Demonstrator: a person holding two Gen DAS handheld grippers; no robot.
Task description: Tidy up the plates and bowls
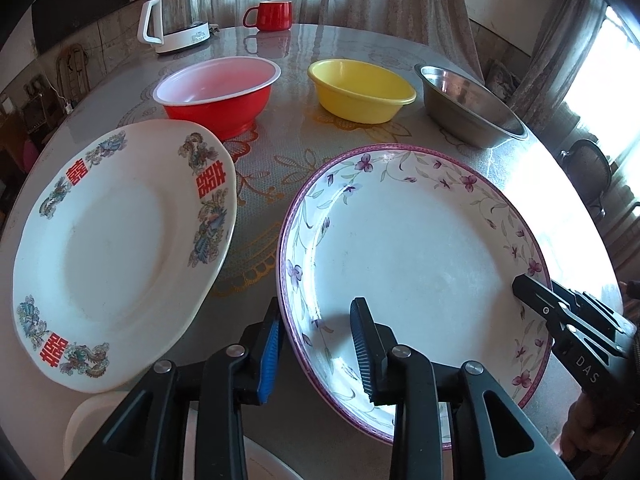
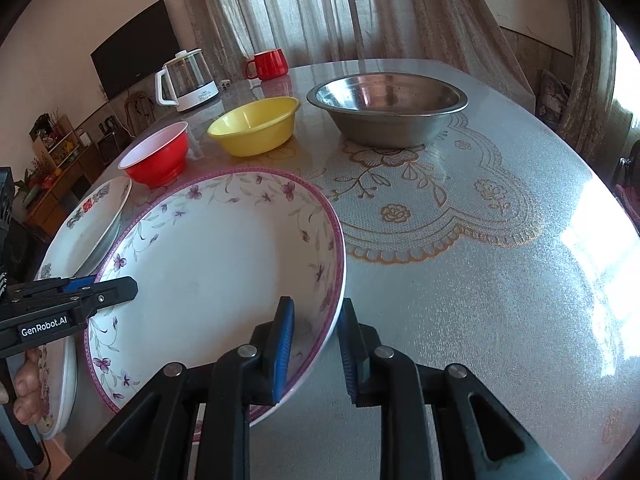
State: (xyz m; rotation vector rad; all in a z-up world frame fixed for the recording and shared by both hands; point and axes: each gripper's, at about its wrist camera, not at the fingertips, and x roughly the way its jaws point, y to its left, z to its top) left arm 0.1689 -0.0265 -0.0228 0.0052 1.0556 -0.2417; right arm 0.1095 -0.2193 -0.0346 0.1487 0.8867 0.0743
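Note:
A large floral plate with a purple rim lies near the table's front edge. My left gripper straddles its left rim, one finger outside and one over the well, open with a gap. My right gripper straddles the opposite rim in the same way, open, its pads off the rim. A white plate with red characters lies to the left, close beside it. Behind stand a red bowl, a yellow bowl and a steel bowl.
A glass kettle and a red mug stand at the far edge. The round table has a patterned glossy cover, bare on its right half. A person's hand holds the left gripper.

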